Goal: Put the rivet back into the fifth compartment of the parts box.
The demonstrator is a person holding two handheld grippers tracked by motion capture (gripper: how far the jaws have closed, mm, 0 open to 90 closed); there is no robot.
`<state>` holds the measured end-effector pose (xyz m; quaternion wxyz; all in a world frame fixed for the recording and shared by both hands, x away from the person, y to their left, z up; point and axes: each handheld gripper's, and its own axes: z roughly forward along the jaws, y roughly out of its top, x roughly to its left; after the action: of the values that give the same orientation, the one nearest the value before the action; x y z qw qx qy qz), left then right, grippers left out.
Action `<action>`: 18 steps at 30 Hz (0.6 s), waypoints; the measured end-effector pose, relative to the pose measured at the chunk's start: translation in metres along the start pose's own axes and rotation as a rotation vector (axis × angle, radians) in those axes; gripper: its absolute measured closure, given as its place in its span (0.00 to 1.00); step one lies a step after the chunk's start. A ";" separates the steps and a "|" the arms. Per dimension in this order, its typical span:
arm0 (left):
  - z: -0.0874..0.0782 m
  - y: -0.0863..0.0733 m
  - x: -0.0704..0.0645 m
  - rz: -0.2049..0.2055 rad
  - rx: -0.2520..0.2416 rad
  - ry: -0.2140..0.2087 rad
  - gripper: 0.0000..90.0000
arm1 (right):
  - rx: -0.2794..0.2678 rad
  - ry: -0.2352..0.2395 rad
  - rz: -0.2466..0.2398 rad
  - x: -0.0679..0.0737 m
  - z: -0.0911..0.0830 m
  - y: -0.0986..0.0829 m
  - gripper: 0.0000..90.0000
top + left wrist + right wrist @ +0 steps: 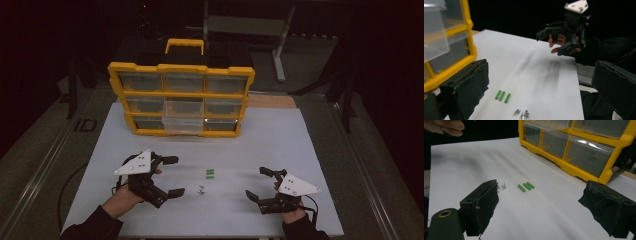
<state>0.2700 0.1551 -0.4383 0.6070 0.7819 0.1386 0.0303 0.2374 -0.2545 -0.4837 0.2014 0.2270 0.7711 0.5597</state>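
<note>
Dark surroundings close in around a white, matte tabletop (pixel 280 135), where a metal frame stands dimly at the far side. At the far middle of the tabletop stands a yellow plastic organizer (pixel 181 100) with a carry handle on top and three rows of three clear, boxy drawers; the middle drawer of the bottom row (pixel 183 125) juts a little forward of its neighbours. What lies inside the drawers is too dim to make out. Near the middle of the tabletop lie three small green sticks (pixel 210 173), short, straight and side by side, just touching or nearly so. Just nearer than them sits a little cluster of silvery metal screws (pixel 201 190), too small to count surely. The left claw (pixel 173 175) rests at the near left, its black jaws spread wide with nothing between them, a pale three-cornered plate on top; a dark-sleeved hand holds it. The right claw (pixel 259 183) sits at the near right, jaws likewise wide and empty, facing the sticks and screws between the two. In each gripper view the jaw pads look like rough, frayed black foam, and the bottom edge cuts them off.
</note>
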 end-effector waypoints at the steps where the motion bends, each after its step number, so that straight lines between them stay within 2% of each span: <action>1: 0.004 0.001 0.001 0.004 0.003 -0.006 0.00 | 0.000 0.000 -0.001 0.000 0.000 0.000 0.14; 5: 0.018 0.001 0.004 0.017 0.028 -0.019 0.01 | 0.001 0.001 -0.003 -0.001 0.000 -0.001 0.14; 9: 0.029 -0.002 0.010 0.011 0.043 -0.047 0.01 | 0.002 0.001 -0.004 0.000 0.000 -0.001 0.14; 18: 0.053 -0.017 0.025 -0.016 0.180 -0.074 0.18 | 0.005 0.009 -0.002 0.000 0.002 -0.001 0.14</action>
<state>0.3023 0.1150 -0.4718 0.5391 0.8328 0.1245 -0.0158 0.2379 -0.2535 -0.4856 0.1979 0.2244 0.7737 0.5584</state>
